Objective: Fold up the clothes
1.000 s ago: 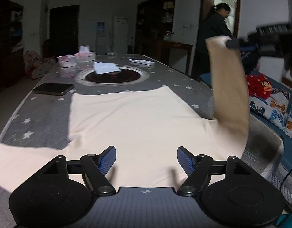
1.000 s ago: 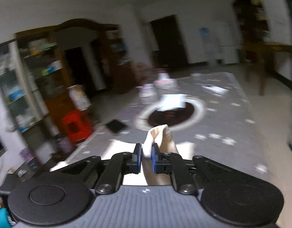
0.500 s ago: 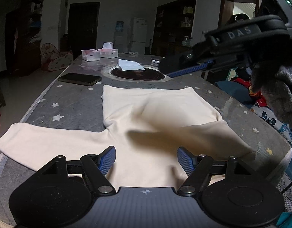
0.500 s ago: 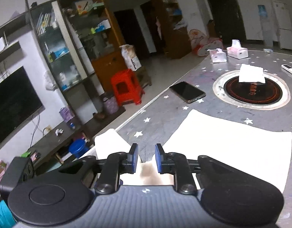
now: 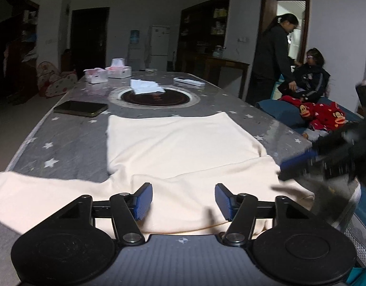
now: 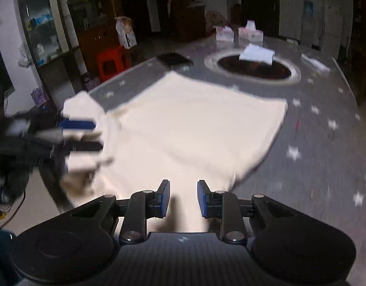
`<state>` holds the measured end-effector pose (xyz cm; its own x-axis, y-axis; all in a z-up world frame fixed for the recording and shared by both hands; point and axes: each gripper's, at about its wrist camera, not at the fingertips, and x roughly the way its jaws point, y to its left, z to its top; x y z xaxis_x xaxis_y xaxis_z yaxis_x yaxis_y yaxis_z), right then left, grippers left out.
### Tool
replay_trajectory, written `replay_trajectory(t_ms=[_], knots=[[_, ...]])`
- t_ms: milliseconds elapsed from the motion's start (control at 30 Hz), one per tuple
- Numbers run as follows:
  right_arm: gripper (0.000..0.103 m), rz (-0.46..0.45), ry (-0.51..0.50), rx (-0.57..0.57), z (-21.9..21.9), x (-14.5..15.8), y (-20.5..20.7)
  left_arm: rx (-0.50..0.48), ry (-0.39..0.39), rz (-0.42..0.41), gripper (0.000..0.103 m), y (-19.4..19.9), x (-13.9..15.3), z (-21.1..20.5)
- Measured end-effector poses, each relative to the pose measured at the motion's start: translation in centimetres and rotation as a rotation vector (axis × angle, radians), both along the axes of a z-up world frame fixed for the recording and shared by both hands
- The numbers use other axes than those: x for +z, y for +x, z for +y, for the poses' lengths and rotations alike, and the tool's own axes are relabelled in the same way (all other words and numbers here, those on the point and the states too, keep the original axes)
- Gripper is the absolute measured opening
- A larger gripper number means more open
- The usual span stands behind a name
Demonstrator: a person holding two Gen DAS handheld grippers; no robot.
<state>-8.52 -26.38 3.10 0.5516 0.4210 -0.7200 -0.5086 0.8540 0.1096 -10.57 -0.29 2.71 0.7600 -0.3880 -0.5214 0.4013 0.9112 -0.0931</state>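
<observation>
Cream long-sleeved shirt (image 5: pixel 183 147) lies flat, sleeves spread sideways.

Both views are dim, the room lying mostly in grey shadow with dark corners from the fisheye vignette. The brightest spot in the left wrist view is the lit doorway (image 5: pixel 291 23) at the far right. The cream, long-sleeved cloth garment (image 5: pixel 183 147) stands out pale against the grey, star-patterned desk (image 5: pixel 63 140). Small shadows of the tongs fall on it close below each camera. Straight lines bow towards the edges. The right wrist view is smeared with motion blur throughout, and in each view the opposite tongs show as a streaked dark shape.
</observation>
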Motion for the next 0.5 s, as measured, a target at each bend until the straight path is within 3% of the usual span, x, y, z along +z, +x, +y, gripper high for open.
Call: replay_trajectory(t_ms=[100,233,500], knots=[[0.025,-0.004,-0.044,-0.004,-0.2,-1.5,-1.2,-0.002,0.016,0.023,0.058,0.8,-0.6,-0.4],[0.025,-0.028,-0.036,0.009,-0.4,-0.8,-1.5,0.011,0.036,0.060,0.052,1.4,-1.4,-0.3],[0.025,-0.111,0.013,0.005,1.0,0.4,2.6,0.002,0.008,0.024,0.052,2.3,-0.4,-0.6]])
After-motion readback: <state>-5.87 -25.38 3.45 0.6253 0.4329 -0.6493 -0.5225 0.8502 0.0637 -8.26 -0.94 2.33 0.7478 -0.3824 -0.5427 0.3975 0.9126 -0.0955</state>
